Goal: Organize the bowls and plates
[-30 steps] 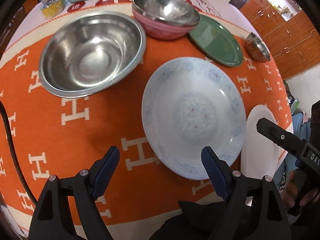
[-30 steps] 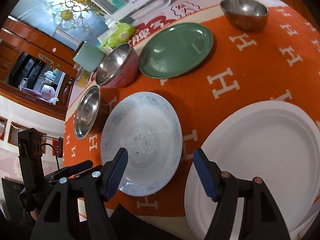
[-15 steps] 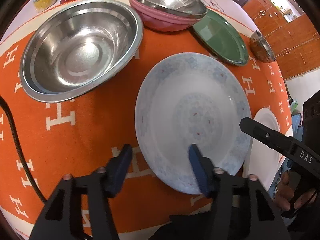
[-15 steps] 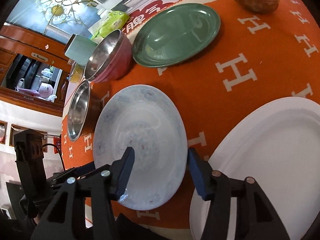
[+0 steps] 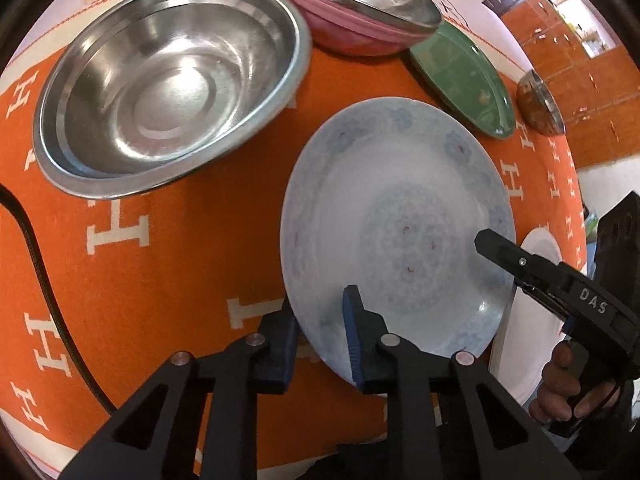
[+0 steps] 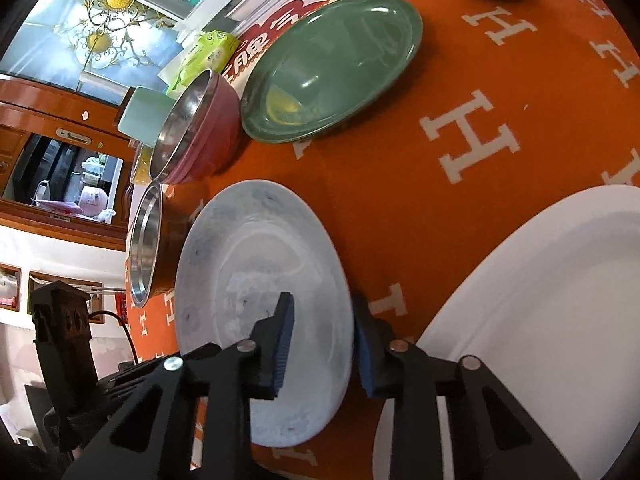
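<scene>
A pale blue patterned plate (image 5: 400, 220) (image 6: 248, 280) lies on the orange cloth near the table's front edge. My left gripper (image 5: 320, 328) is shut on its near-left rim, one finger inside the plate and one under the edge. My right gripper (image 6: 324, 340) straddles the plate's right rim with its jaws closing, and both pads look pressed to the rim. A large white plate (image 6: 540, 300) (image 5: 516, 360) sits just to the right of the patterned one. One of the right gripper's fingers (image 5: 500, 248) reaches over the plate's right side in the left wrist view.
A big steel bowl (image 5: 172, 88) stands to the left. Behind are a pink bowl (image 5: 348, 32) with a steel bowl nested in it, a green plate (image 5: 460, 80) (image 6: 332, 64) and a small steel bowl (image 5: 538, 108). A black cable (image 5: 36, 252) runs along the left.
Both grippers came down toward the patterned plate and their jaws narrowed from wide apart to closing around its rim, the left on the near-left edge, the right on the right edge.
</scene>
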A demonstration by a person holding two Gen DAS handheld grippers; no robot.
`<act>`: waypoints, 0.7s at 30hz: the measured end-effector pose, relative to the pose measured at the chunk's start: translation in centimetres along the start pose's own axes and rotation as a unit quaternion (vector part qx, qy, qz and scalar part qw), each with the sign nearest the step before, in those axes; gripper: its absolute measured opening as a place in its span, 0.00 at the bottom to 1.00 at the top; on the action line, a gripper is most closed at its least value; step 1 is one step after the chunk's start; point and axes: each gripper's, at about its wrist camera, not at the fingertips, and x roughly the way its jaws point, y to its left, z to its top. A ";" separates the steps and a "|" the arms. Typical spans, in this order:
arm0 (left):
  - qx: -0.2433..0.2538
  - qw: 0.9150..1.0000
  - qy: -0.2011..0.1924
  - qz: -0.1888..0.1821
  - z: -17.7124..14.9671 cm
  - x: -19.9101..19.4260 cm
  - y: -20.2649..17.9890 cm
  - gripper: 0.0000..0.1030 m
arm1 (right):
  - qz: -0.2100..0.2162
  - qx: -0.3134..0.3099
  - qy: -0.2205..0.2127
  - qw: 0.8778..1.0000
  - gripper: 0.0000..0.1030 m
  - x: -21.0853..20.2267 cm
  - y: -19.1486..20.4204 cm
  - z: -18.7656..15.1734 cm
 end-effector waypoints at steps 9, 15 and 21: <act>0.003 1.000 -0.011 0.006 0.0 0.0 -0.1 0.18 | 0.003 0.001 0.002 1.000 0.13 0.1 -0.4 0.3; 0.003 1.000 -0.015 0.009 0.0 -0.2 0.0 0.18 | -0.011 -0.020 0.005 1.000 0.12 0.1 0.1 -0.1; -0.006 1.000 -0.025 0.012 -0.3 -1.0 0.6 0.19 | -0.011 -0.049 0.010 0.999 0.11 -0.1 1.1 -0.8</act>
